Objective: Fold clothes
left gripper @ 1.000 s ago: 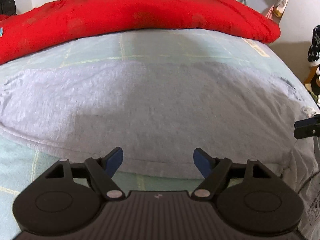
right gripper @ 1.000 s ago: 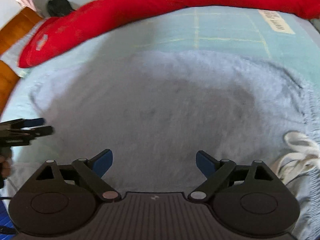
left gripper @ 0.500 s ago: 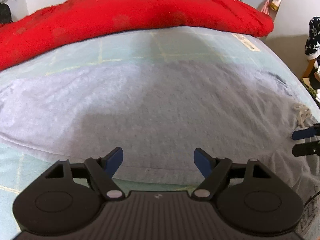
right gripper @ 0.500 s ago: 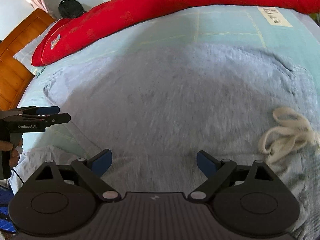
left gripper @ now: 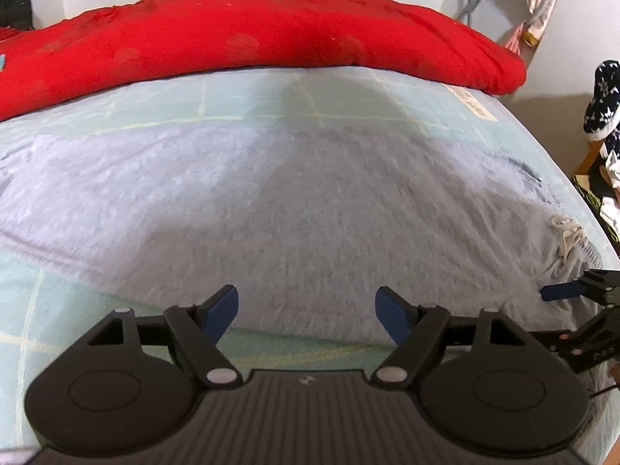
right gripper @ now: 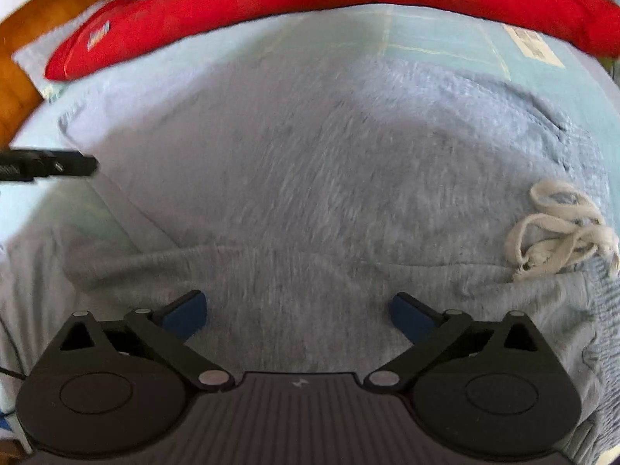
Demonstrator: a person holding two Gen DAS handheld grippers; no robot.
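Observation:
A grey sweat garment (left gripper: 310, 209) lies spread across the bed, its white drawstring (left gripper: 567, 234) bunched at the right end. My left gripper (left gripper: 306, 312) hovers open over the garment's near folded edge with nothing between its blue pads. In the right wrist view the same grey cloth (right gripper: 310, 178) fills the frame, with the drawstring (right gripper: 558, 228) at right. My right gripper (right gripper: 298, 314) hangs just above the cloth near the waistband, its jaws opening wide and not pressing on anything. Each gripper's tip shows at the edge of the other's view.
A thick red quilt (left gripper: 252, 42) runs along the far side of the pale green checked bedsheet (left gripper: 271, 97). A wooden headboard (right gripper: 23, 54) stands far left in the right wrist view. Clothes hang at the back wall, and a star-patterned item (left gripper: 604, 100) sits off the bed's right side.
Both grippers have drifted over the garment. The right one has sunk closer to the cloth near the drawstring end, and its jaws stand wider than before. The left jaws look the same.

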